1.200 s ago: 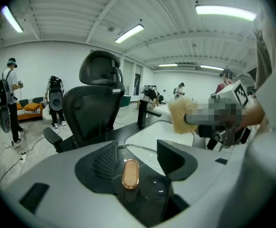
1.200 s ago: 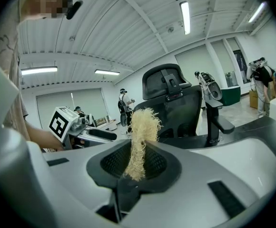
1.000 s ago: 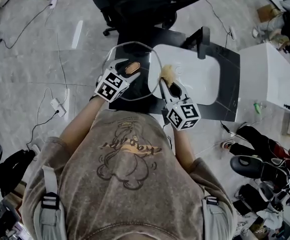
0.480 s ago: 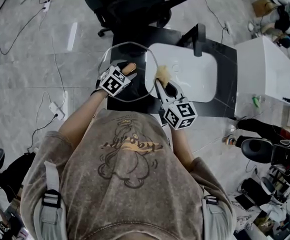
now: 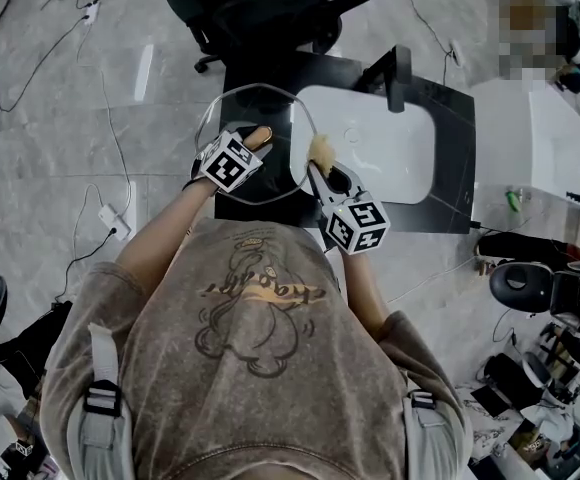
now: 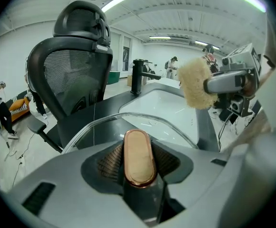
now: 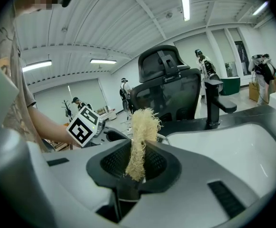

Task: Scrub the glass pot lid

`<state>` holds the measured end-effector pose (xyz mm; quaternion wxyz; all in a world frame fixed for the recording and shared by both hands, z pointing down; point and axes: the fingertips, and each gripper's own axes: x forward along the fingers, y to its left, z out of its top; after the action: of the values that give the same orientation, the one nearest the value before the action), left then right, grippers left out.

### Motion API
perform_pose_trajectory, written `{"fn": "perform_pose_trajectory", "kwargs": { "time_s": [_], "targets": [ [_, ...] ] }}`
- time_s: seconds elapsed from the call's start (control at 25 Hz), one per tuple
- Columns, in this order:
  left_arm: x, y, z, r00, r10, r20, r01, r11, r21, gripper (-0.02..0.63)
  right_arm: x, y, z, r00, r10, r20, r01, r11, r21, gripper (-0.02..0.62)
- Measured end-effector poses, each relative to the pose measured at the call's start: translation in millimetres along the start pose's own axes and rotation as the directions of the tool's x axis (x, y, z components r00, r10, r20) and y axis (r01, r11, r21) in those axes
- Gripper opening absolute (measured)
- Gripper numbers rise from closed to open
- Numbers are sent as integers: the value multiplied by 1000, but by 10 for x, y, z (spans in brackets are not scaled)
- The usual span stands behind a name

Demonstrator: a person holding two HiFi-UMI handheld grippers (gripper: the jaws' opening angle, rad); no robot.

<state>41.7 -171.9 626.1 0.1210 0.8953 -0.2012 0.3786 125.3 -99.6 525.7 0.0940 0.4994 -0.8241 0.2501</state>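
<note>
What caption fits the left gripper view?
Left gripper, jaws just closing on the copper-coloured handle of the glass pot lid, beside a white sink; right gripper holds a fibrous scrubber.

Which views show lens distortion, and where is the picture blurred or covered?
Head view: even light, sharp, one mosaic patch at top right. Left gripper view: strong fisheye bending, dark corners, pale reflections on the glass pot lid. Right gripper view: same bending, a mosaic patch top left, the scrubber sharp.

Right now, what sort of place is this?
Probably a lab or office workspace, not a home kitchen: a white rectangular sink basin in a black counter stands on open grey floor, beside a black mesh office chair, with loose cables across it.
</note>
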Motion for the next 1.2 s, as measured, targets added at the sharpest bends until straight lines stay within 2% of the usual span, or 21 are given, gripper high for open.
{"fn": "perform_pose_trajectory", "kwargs": {
  "time_s": [0.16,0.36,0.48,0.56,0.68,0.8,0.88,1.08,1.12,1.2],
  "targets": [
    [-10,-14,-12,1000,-3,3,4,1000,-19,192,196,-42,-70,998,44,-51,-45,999,-17,71],
    [4,-3,21,999,17,34,-16,1000,-19,189,643,-45,182,986,141,-85,-150,983,-102,71],
    [22,2,41,999,23,37,-22,999,-28,187,967,13,312,970,210,-124,-227,964,-138,71],
    [29,0,27,999,25,34,-24,999,-38,186,1182,103,333,948,265,-177,-295,941,-167,71],
    [25,-6,24,999,23,38,-21,998,-54,186,1485,275,283,888,348,-301,-418,883,-212,71],
    [29,-1,22,998,33,49,-30,997,-69,186,1747,411,181,798,408,-443,-531,825,-196,71],
    [42,5,8,997,46,56,-41,996,-79,186,1908,457,120,743,428,-514,-569,809,-148,71],
    [29,6,-6,997,49,64,-43,994,-97,186,2143,581,-110,627,441,-642,-620,782,-68,71],
    [24,11,-8,997,49,64,-43,994,-101,186,2159,609,-160,608,445,-658,-626,778,-53,69],
    [25,7,-11,997,50,67,-42,993,-113,186,2182,633,-223,590,448,-671,-627,779,-32,64]
  ]
}}
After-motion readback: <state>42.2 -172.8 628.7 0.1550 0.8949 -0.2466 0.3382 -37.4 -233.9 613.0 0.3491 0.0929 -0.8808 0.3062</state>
